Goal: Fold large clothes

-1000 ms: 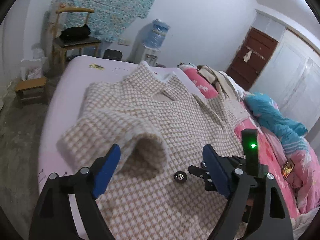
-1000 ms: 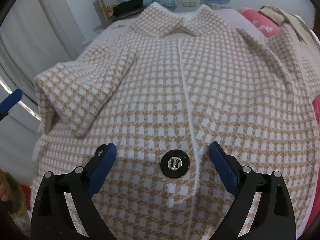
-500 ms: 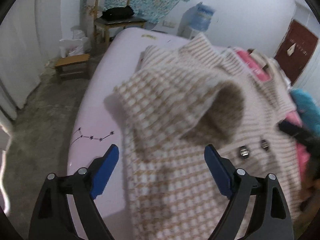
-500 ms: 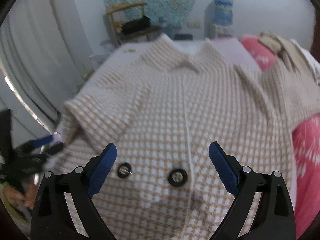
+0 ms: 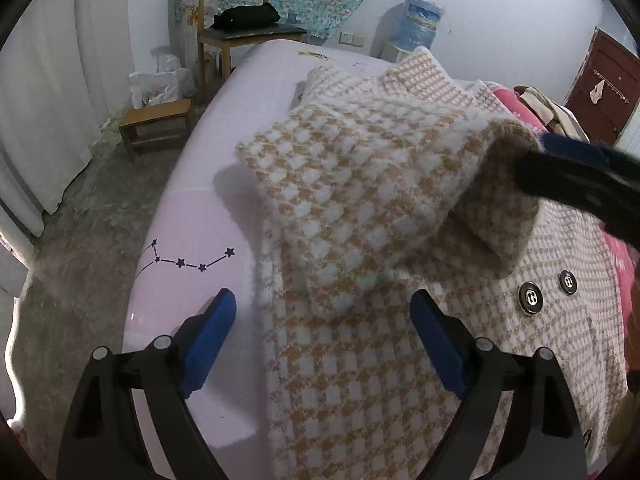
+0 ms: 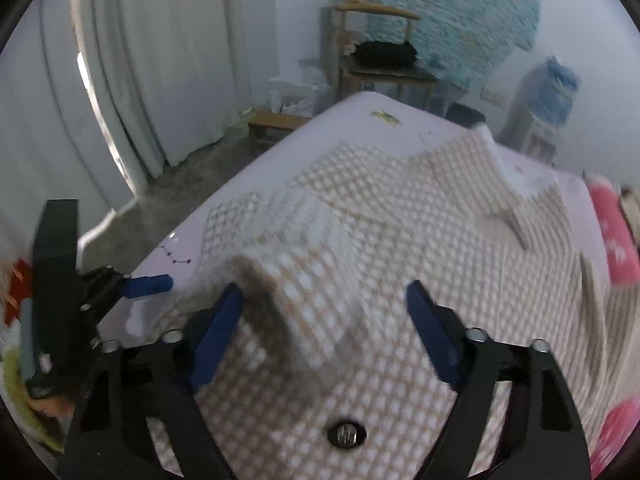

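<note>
Right gripper (image 6: 320, 330) jaws just narrowed around raised sleeve cuff (image 6: 276, 292) of beige-and-white houndstooth wool coat (image 5: 360, 380), grip unconfirmed | left gripper (image 5: 324, 338) wide, empty, lowered | sleeve fold starting on lilac bed (image 5: 200, 216).

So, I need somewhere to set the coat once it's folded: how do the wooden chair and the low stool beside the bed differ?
The chair is tall with a backrest, while the stool is low and backless. The chair's seat carries a black bag, while the stool's top is bare. The chair stands by the far wall and the stool stands nearer, along the bed. Both are wooden and stand on the floor.
</note>
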`<state>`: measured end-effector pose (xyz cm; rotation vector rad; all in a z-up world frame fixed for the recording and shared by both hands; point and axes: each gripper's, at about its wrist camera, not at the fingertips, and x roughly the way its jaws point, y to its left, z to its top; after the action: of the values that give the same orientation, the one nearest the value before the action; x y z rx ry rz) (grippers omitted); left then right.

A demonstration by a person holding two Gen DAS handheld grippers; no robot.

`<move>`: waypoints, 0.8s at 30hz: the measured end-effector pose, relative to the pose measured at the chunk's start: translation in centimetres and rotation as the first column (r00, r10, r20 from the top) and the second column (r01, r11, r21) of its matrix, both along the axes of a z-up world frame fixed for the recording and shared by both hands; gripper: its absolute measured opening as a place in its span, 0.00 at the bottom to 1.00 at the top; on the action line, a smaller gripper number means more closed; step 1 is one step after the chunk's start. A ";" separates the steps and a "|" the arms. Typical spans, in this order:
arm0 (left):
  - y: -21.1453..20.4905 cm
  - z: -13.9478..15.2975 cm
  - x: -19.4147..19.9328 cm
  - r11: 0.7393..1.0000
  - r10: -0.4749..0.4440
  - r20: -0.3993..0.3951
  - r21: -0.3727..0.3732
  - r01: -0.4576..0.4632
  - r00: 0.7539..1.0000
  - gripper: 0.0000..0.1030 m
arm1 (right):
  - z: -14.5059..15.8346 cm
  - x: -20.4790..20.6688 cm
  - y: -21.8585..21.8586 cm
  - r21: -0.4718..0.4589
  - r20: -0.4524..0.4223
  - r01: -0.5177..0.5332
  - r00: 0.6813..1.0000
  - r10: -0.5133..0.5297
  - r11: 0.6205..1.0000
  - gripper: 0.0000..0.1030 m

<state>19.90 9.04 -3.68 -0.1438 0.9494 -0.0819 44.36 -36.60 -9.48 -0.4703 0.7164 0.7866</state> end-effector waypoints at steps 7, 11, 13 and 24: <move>0.2 0.2 -0.1 1.000 0.004 -0.001 -0.011 -0.004 1.000 0.85 | 2.8 3.6 -4.5 0.297 -0.188 0.154 0.977 -0.101 0.942 0.12; 0.3 0.2 0.0 1.000 0.006 -0.002 -0.020 -0.006 1.000 0.85 | 1.5 5.7 -12.2 0.453 -0.422 0.378 0.889 -0.179 0.807 0.13; 0.3 0.2 0.0 1.000 0.005 -0.004 -0.016 -0.005 1.000 0.85 | -1.0 6.4 -15.9 0.436 -0.537 0.488 0.815 -0.216 0.756 0.22; 0.1 1.1 0.8 1.000 0.011 -0.009 0.014 -0.011 1.000 0.85 | -3.9 1.3 -23.6 0.247 -0.478 0.610 0.752 -0.453 0.753 0.66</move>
<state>20.69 9.18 -2.57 -0.1361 0.9575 -0.0647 45.62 -60.20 -13.43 0.2828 0.9829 0.4383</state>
